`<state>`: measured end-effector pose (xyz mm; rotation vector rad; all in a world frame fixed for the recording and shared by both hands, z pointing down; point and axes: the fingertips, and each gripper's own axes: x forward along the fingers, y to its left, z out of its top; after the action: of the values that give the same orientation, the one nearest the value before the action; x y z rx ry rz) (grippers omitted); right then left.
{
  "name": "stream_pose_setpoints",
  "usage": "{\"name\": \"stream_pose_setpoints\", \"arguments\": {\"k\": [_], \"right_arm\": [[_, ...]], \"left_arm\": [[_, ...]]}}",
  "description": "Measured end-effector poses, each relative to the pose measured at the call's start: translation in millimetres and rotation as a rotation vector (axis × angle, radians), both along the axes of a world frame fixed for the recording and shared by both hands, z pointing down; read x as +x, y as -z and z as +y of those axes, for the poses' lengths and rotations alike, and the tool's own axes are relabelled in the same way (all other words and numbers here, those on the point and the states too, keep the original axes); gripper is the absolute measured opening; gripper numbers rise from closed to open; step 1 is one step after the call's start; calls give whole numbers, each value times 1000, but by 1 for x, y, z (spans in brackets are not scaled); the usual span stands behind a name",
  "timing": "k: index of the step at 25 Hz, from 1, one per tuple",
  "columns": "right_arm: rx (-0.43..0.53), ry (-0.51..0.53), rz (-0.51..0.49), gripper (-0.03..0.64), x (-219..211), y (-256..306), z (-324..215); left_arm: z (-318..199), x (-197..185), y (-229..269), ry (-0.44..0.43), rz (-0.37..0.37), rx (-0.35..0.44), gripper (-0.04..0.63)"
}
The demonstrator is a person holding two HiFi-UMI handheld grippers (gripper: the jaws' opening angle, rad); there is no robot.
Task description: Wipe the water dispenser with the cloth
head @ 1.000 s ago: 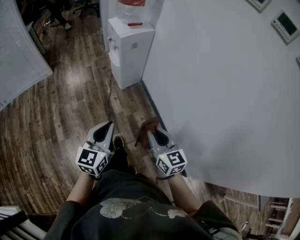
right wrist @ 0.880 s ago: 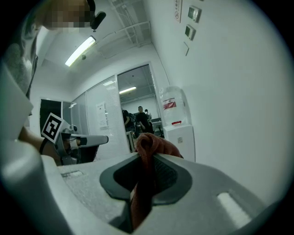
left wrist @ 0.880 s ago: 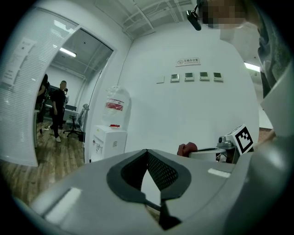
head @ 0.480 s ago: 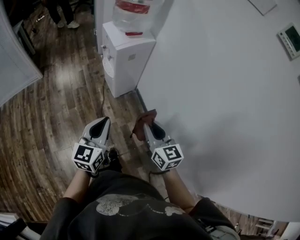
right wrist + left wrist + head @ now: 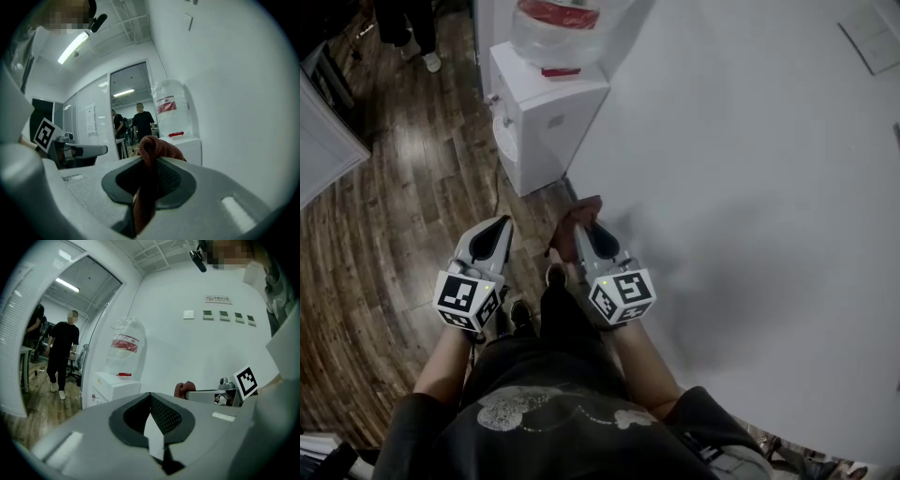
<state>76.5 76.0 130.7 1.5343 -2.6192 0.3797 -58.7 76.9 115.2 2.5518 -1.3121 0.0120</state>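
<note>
The white water dispenser [image 5: 546, 117] stands against the wall ahead, a clear bottle [image 5: 558, 28] with a red label on top; it also shows in the left gripper view [image 5: 115, 385] and the right gripper view [image 5: 187, 145]. My right gripper [image 5: 581, 230] is shut on a reddish-brown cloth [image 5: 572, 225], which bunches out of its jaws [image 5: 154, 147]. My left gripper [image 5: 494, 234] is shut with nothing in it, level with the right one. Both are held over the floor, well short of the dispenser.
A white wall [image 5: 741, 187] runs along my right. Wood floor [image 5: 384, 216] spreads to the left. A glass partition [image 5: 323, 141] stands at the left. A person [image 5: 61, 352] walks beyond the doorway. A cable [image 5: 497, 197] trails down from the dispenser.
The dispenser has drawn closer and lower in the head view as I walk toward it. Both grippers stay shut, the cloth still in the right one.
</note>
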Motion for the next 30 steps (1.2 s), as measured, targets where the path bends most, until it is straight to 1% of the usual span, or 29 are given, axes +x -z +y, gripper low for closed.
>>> {"name": "stream_pose_setpoints", "arguments": {"k": [3, 6, 10, 12, 14, 19, 21, 24, 27, 30], "right_arm": [[6, 4, 3, 44, 2, -8, -36], [-3, 27, 1, 44, 3, -18, -76], [-20, 100, 18, 44, -9, -33, -137], [-20, 138, 29, 44, -21, -40, -165], [0, 173, 33, 44, -35, -42, -189], [119, 221, 1, 44, -72, -38, -247], [160, 223, -5, 44, -82, -51, -267], [188, 211, 2, 44, -88, -90, -286], [179, 207, 2, 44, -88, -144, -293], [163, 228, 0, 44, -92, -198, -297]], "left_arm": [[-23, 5, -8, 12, -11, -14, 20], [-51, 8, -18, 41, -27, -24, 20], [-99, 12, -25, 74, -22, -33, 20], [-124, 14, -31, 78, -41, -40, 20], [-148, 13, -36, 94, -58, -30, 20], [-196, -3, -51, 156, -36, -9, 20], [-210, -7, -71, 164, -33, 1, 20], [-224, -11, -114, 166, -29, -2, 20], [-230, -21, -170, 178, -31, -30, 20], [-237, -34, -225, 202, -32, -43, 20]]}}
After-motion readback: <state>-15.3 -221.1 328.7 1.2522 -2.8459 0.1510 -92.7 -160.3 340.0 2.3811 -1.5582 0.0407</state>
